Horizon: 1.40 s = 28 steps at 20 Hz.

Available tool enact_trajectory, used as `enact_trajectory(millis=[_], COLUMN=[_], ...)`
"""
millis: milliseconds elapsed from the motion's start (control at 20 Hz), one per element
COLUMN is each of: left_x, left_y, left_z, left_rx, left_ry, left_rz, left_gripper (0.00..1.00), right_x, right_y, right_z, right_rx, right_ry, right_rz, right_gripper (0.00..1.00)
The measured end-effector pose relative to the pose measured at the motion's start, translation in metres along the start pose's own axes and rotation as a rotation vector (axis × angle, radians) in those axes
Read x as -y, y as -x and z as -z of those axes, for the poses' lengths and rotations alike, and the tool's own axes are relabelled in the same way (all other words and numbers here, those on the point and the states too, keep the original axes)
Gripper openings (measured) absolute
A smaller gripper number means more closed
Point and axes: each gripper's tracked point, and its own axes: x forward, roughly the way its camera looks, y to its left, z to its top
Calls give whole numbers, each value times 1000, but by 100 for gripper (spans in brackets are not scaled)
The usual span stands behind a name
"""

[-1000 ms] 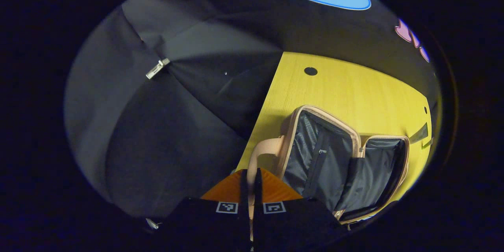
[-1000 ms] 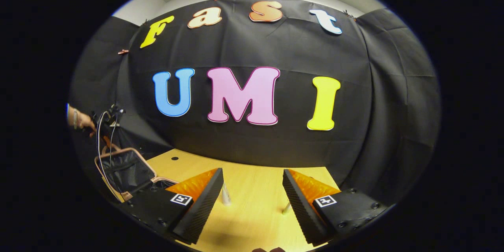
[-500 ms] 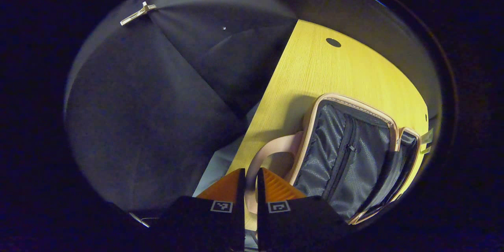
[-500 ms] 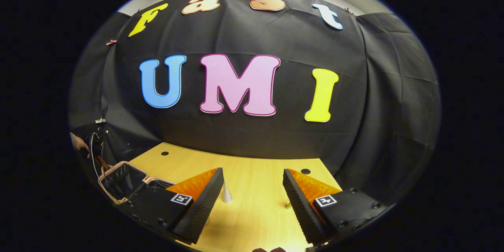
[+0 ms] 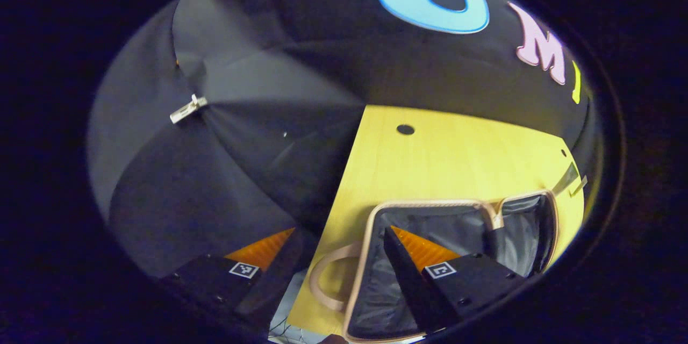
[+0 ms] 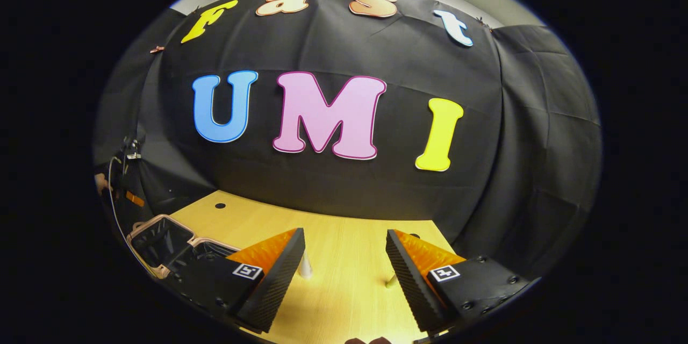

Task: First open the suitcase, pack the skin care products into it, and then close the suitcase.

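Fingers [image 5: 279,269] spread (left gripper [image 5: 338,274]), over suitcase [image 5: 430,226] rim

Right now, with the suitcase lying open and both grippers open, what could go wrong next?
1. The suitcase lies close to the table's left edge, its handle about at the corner; a nudge might push it off.
2. The two small products ahead of the right gripper look thin and upright, so closing on one could tip it.
3. The left gripper has one finger over the lining, which might snag.
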Motion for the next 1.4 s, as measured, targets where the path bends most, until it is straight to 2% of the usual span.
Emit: enact_trajectory(millis=[100,200,250,350,450,550,750,800,900,1050,1400], left_x=[41,94,137,203,271,336,446,469,490,511,546], left_y=[36,79,102,134,170,181,157,145,121,93,-3], left_z=[-37,-83,-112,-146,-163,-165,-121,-104,-73,-47,21], left_rx=[104,229,315,424,465,492,362,330,251,150,-59], left_ry=[-43,-28,-22,-47,-84,-109,-103,-117,-164,-177,-166], left_rz=[25,99,152,210,261,337,499,515,524,536,452], left_gripper=[95,96,96,95,96,95,98,98,98,99,100], right_x=[8,13,16,23,29,40,62,67,79,88,102], right_y=[-5,-10,-12,-19,-26,-31,-43,-46,-56,-63,-69], right_z=[-5,-16,-20,-25,-20,-21,-22,-19,-5,9,46], right_rx=[29,68,83,106,96,101,118,112,78,40,-37], right_ry=[21,27,26,19,7,1,-4,-4,-9,-39,-37], right_rz=[-2,-22,-29,-42,-57,-59,-54,-53,-54,-65,-119], right_gripper=[96,96,96,96,96,96,96,96,96,96,96])
